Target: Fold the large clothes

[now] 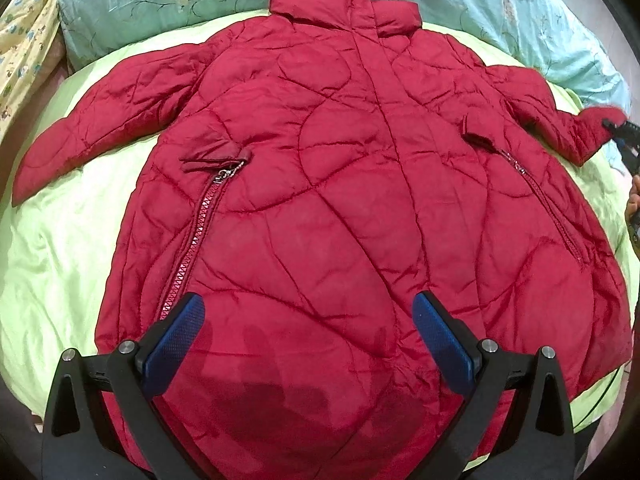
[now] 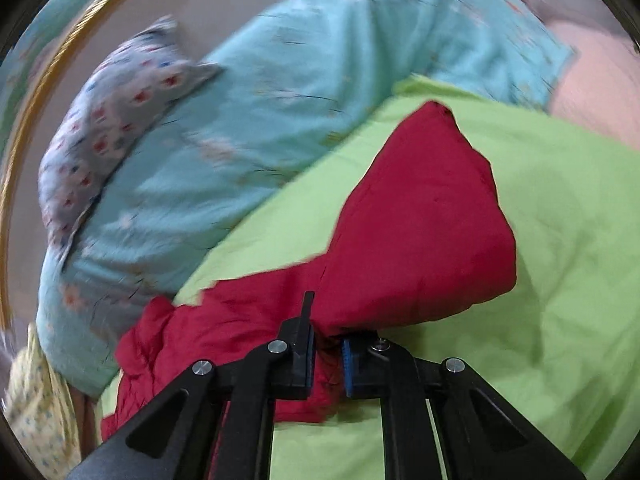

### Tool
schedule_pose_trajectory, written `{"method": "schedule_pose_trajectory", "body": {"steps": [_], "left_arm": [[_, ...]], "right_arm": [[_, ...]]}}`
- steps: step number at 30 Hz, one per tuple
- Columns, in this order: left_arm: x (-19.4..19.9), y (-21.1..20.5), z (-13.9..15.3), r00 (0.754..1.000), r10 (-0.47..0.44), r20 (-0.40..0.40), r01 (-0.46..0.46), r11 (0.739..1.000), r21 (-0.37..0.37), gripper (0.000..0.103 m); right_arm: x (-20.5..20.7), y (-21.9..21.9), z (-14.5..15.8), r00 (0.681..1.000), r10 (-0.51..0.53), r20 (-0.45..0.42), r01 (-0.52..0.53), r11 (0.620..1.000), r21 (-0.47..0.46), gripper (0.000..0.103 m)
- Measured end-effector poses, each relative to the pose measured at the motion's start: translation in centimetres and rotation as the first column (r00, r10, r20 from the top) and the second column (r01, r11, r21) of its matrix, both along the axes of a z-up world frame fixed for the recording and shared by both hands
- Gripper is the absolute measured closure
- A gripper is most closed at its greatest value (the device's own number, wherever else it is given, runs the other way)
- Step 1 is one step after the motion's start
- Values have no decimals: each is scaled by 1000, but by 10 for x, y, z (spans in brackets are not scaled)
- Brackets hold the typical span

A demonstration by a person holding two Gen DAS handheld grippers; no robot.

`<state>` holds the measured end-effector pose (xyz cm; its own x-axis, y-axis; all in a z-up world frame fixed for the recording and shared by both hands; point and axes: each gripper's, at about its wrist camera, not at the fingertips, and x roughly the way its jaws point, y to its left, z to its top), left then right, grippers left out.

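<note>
My right claw [image 2: 326, 360] was clamped on the cuff of the red padded coat [image 1: 340, 200], spread front-up on the bed [image 1: 60, 248]; light, puffy, slippery, best held at cuffs and hem; left claw [image 1: 308, 340] stood apart above the hem.

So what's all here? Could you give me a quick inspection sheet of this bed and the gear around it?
Surface: lime green sheet covering the bed, lightly wrinkled.
Job's things: red coat spread flat, front up, collar away from the camera, both sleeves out; right sleeve gripped at its cuff.
Clutter: turquoise flowered quilt beyond the collar; grey patterned pillow; yellow printed cloth.
Grippers: left gripper open above the hem, holding nothing; right gripper shut on the sleeve.
Cables: nothing seen.
Surroundings: beige wall, blurred.
</note>
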<state>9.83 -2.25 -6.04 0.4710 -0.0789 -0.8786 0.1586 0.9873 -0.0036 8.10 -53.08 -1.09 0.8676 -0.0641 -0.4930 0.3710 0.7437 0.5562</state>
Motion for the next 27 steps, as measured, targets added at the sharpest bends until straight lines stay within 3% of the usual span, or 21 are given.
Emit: {"method": "schedule_pose_trajectory", "body": {"steps": [4, 12, 20, 27], "left_arm": [[2, 10, 3, 1000, 18, 12, -18, 1000, -20, 0], [8, 39, 5, 997, 78, 16, -76, 994, -78, 0], [11, 68, 6, 992, 124, 7, -121, 980, -159, 0], [16, 82, 7, 991, 137, 2, -134, 968, -214, 0]], "right_arm": [[18, 48, 31, 992, 123, 38, -120, 990, -74, 95], [64, 169, 61, 919, 393, 45, -382, 912, -149, 97], [99, 265, 50, 835, 549, -32, -546, 820, -175, 97], [120, 317, 27, 788, 608, -95, -615, 773, -157, 97]]}}
